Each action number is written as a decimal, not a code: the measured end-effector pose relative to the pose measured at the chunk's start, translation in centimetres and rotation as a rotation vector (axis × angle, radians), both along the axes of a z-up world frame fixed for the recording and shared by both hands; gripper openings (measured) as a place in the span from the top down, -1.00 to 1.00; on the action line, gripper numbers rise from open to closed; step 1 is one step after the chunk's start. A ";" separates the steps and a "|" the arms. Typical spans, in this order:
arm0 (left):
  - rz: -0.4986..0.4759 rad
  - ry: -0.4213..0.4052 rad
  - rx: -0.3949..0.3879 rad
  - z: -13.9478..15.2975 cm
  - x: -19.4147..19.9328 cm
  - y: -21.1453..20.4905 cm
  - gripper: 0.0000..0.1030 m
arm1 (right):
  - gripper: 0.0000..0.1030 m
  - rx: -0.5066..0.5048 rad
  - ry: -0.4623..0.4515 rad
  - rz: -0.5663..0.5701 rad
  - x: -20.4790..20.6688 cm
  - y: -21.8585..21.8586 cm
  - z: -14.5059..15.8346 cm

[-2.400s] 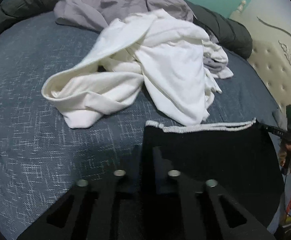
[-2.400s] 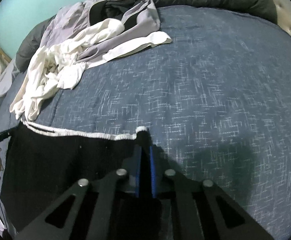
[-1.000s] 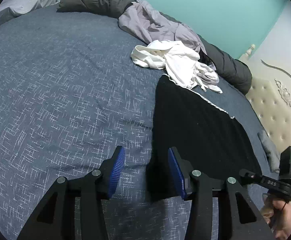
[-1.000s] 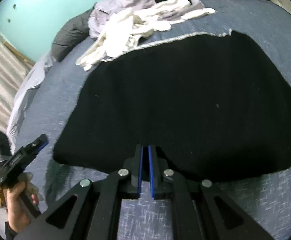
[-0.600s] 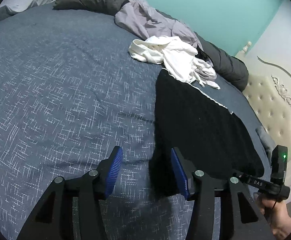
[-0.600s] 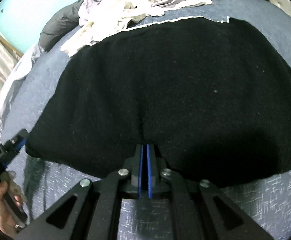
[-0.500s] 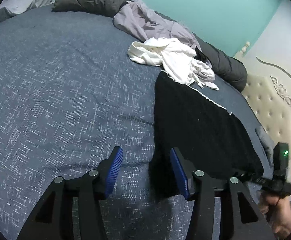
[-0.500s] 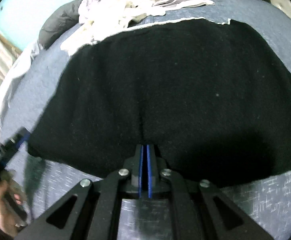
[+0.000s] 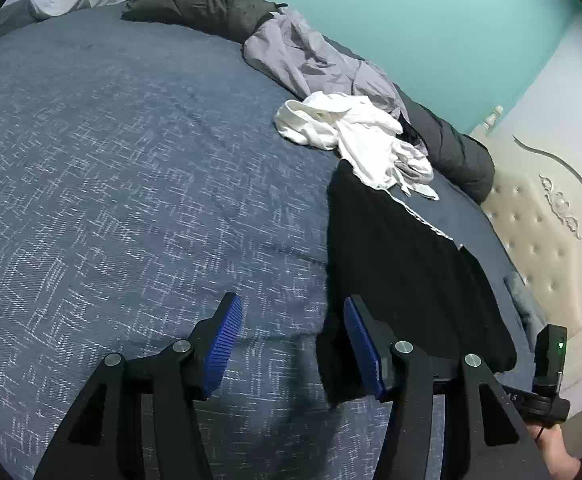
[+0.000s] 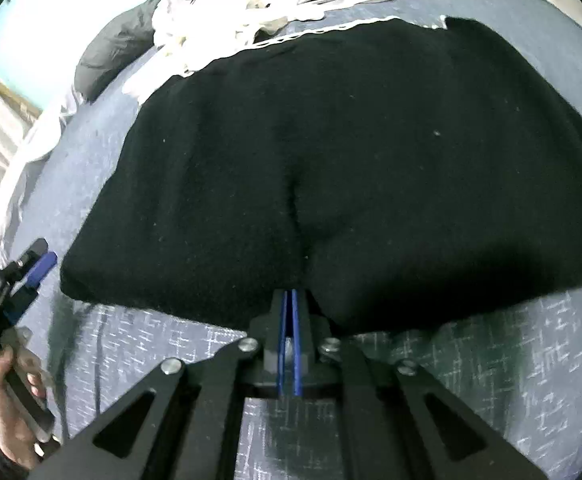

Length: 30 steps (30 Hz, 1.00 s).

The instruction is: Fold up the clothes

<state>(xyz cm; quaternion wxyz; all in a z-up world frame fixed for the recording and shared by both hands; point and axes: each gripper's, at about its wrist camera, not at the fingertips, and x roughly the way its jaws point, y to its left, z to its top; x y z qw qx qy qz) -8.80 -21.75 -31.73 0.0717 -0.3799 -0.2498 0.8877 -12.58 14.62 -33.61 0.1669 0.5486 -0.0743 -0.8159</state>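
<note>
A black garment [image 9: 403,264] with a white trim lies spread flat on the blue bed; it fills the right wrist view [image 10: 371,152]. My left gripper [image 9: 289,312] is open and empty, just off the garment's near left corner. My right gripper [image 10: 289,296] is shut on the near edge of the black garment, and the cloth puckers at the pinch. The left gripper also shows at the left edge of the right wrist view [image 10: 19,280].
A white garment [image 9: 355,136] and a grey one [image 9: 311,60] lie crumpled beyond the black one. A dark grey duvet roll [image 9: 199,0] lines the far edge. A tufted cream headboard [image 9: 539,240] stands at the right. The blue bedspread [image 9: 111,180] stretches left.
Both grippers pulled back from the garment's trimmed edge to its near edge. The left gripper let go and opened; since then it has barely moved. The right stays shut on the cloth.
</note>
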 end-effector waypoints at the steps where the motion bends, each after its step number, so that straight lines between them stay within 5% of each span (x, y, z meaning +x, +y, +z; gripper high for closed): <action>1: 0.002 -0.001 0.005 0.0 0.0 -0.1 -0.12 | 0.99 -0.004 -0.004 0.000 -0.1 0.1 0.3; 7: -0.008 0.005 0.007 0.1 -0.1 0.2 -0.12 | 0.98 -0.022 0.077 -0.015 -1.9 0.7 3.2; 14: -0.003 0.001 0.009 -0.1 -0.2 0.1 -0.12 | 0.98 0.079 0.037 0.029 -3.1 -0.7 -0.5; 22: -0.008 0.000 0.009 -0.2 -0.3 0.2 -0.13 | 0.98 0.059 0.081 0.009 -5.0 -0.7 2.2; 30: -0.001 -0.005 0.015 -0.4 -0.4 0.0 -0.13 | 0.98 0.080 0.012 0.008 -6.3 -1.5 -0.7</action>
